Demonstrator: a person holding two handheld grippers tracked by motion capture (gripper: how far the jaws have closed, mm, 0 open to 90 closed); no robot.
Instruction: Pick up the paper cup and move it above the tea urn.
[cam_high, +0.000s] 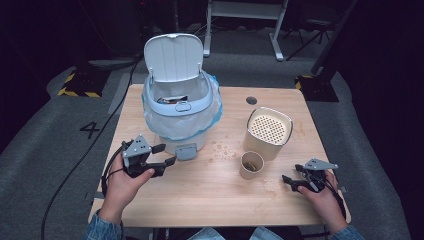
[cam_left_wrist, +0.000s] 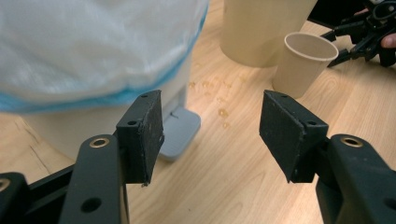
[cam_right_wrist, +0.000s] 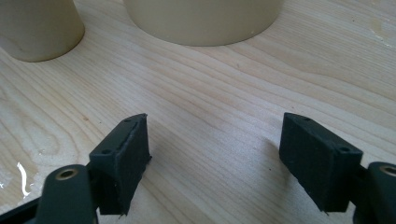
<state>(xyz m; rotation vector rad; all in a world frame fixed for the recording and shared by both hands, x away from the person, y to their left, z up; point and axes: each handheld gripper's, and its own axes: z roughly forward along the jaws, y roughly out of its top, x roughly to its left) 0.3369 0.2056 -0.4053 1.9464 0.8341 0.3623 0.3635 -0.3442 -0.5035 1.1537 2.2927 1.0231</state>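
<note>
1. Left gripper (cam_high: 167, 156): jaws spread, nothing between them; low over the wooden table (cam_high: 210, 195), just beside the grey pedal (cam_high: 186, 150) of the bin.
2. Right gripper (cam_high: 286, 181): jaws apart, empty, resting low at the table's right front.
3. Paper cup (cam_high: 251, 164): upright between the two grippers, nearer the right one, touching or just in front of the beige canister (cam_high: 267, 132) with perforated top.
4. Pedal bin (cam_high: 180, 107): lid raised, white liner with blue edge, rubbish inside.
5. Crumbs (cam_high: 222, 149): scattered between bin and cup.
</note>
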